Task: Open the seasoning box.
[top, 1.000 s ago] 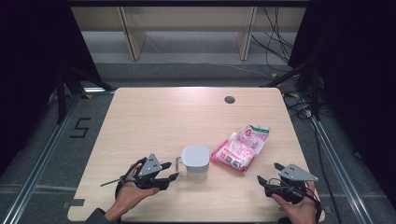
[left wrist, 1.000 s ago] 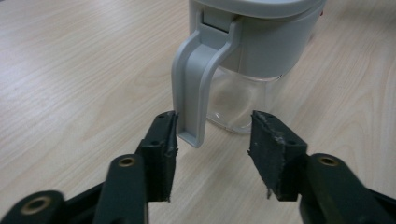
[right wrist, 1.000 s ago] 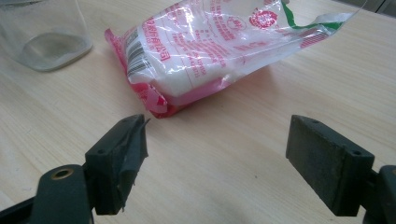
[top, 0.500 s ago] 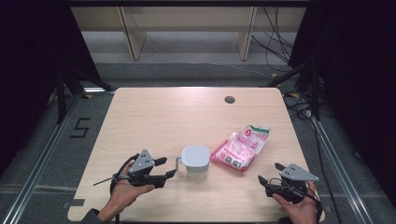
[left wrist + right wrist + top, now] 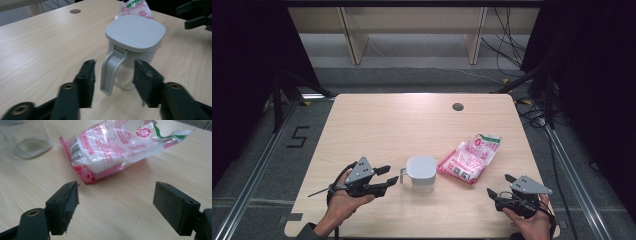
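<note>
I had brought my left gripper (image 5: pixel 387 178) in since the last second; it stood open and empty, jaws either side of the lidded jug's (image 5: pixel 421 172) handle (image 5: pixel 111 72), not touching. My guess: gripping came next. The right gripper (image 5: pixel 500 188), unmoved, gaped empty near the pink bag (image 5: pixel 470 158).

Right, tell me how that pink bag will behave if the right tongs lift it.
The bag looks like thin crinkled plastic, so it will probably sag and slip. It lies flat on the table, partly filled, so its contents would likely shift toward the low end.
</note>
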Demonstrator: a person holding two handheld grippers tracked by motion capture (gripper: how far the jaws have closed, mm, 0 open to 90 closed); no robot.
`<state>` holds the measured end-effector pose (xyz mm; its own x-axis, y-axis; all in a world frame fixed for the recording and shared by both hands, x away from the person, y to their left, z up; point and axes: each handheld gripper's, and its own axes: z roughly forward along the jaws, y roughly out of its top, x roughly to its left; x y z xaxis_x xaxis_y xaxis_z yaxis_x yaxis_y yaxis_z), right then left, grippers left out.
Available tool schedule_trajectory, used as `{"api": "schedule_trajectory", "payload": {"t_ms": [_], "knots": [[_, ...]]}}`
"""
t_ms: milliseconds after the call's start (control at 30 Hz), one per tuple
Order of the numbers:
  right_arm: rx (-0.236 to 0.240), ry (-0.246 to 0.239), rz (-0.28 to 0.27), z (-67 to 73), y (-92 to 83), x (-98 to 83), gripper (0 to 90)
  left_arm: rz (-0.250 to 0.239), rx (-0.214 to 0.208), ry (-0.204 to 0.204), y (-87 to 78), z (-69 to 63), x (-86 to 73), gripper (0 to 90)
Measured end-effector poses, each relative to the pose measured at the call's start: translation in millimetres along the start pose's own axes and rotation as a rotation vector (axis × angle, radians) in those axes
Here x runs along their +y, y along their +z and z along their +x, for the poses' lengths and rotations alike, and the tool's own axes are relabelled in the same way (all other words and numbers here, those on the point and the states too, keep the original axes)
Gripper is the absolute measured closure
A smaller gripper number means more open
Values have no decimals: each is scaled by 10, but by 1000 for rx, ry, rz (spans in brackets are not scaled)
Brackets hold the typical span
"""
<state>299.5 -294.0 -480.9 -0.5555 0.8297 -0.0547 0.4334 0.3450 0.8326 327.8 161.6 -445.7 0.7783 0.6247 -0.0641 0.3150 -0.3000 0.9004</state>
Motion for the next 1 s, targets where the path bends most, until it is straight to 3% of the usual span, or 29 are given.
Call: {"api": "schedule_trajectory", "payload": {"t_ms": [33, 67, 100, 300, 333, 433, 467, 500, 533, 567, 600, 633, 733, 767, 833, 867, 900, 933, 967, 1000], "knots": [[-8, 18, 8, 38, -11, 7, 213, -6, 4, 2, -6, -9, 12, 631], [-11, -34, -15, 8, 6, 15, 213, -14, 2, 1, -9, -18, 26, 673], [-5, 0, 0, 46, 1, 17, 214, -19, -2, 8, -15, -23, 41, 708], [0, -50, -19, 49, 60, 62, 214, -33, -23, 51, 26, -57, 140, 886], [16, -24, -1, 75, 64, 70, 214, -35, -27, 71, 47, -56, 158, 891], [24, -63, -9, 85, 99, 104, 214, -34, -30, 69, 102, -82, 198, 892], [25, -25, 2, 121, 97, 110, 214, -40, -34, 65, 125, -85, 208, 892], [37, -58, -8, 109, 124, 122, 214, -40, -36, 87, 131, -70, 227, 892], [29, -61, -11, 124, 134, 131, 218, -42, -44, 90, 139, -60, 242, 893], [30, -47, -7, 158, 145, 139, 223, -48, -41, 53, 151, -80, 246, 893], [49, -59, 0, 162, 164, 155, 227, -44, -42, 97, 155, -56, 267, 892], [64, -78, -7, 170, 189, 172, 236, -53, -41, 59, 175, -78, 266, 892], [72, -102, -18, 213, 230, 224, 252, -40, -38, 88, 221, -52, 286, 892], [72, -106, -17, 223, 240, 245, 252, -47, -35, 66, 246, -51, 281, 892], [76, -88, -32, 250, 249, 289, 252, -41, -34, 71, 283, -28, 284, 892], [70, -121, -63, 220, 267, 309, 252, -43, -37, 55, 309, -25, 279, 892], [84, -110, -69, 234, 290, 332, 252, -36, -33, 68, 315, -14, 283, 892], [86, -104, -56, 252, 292, 344, 252, -35, -35, 74, 329, -3, 284, 893], [81, -127, -66, 257, 317, 363, 253, -40, -41, 57, 351, -4, 280, 892], [88, -110, -54, 295, 334, 372, 253, -36, -38, 56, 367, -1, 282, 892]]}}
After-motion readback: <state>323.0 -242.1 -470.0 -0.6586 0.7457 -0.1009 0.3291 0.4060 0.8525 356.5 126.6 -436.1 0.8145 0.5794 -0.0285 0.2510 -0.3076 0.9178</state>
